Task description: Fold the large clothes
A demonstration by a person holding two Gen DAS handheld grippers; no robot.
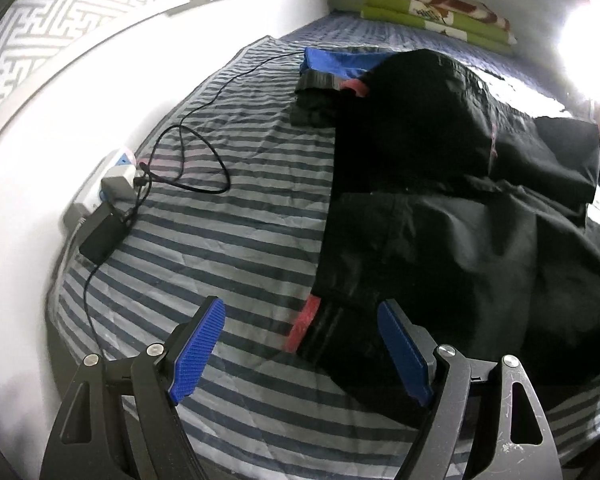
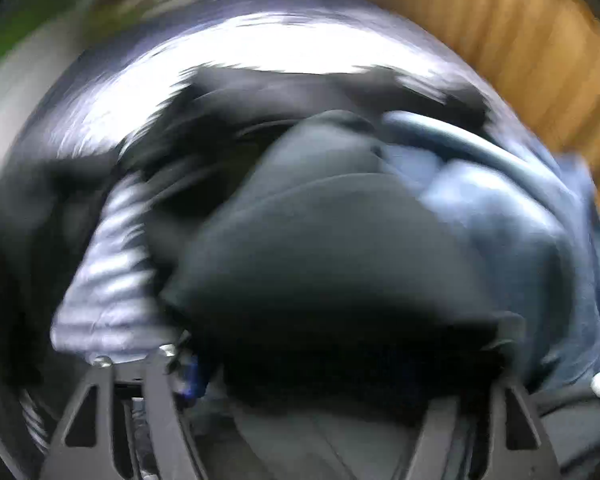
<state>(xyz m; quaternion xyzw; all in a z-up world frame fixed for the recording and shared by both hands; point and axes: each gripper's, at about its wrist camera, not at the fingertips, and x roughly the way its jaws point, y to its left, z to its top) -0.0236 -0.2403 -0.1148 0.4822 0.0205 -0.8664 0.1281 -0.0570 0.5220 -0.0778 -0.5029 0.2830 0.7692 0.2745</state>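
Black trousers lay on my striped sheet; left gripper gaped empty over their cuff, right gripper's grip unreadable through blur

On the one striped bed lie several black garments, too overlapped to count, and one blue folded piece. At left: one black adapter, one white plug, one cable. Upper right: one stack of folded blankets.
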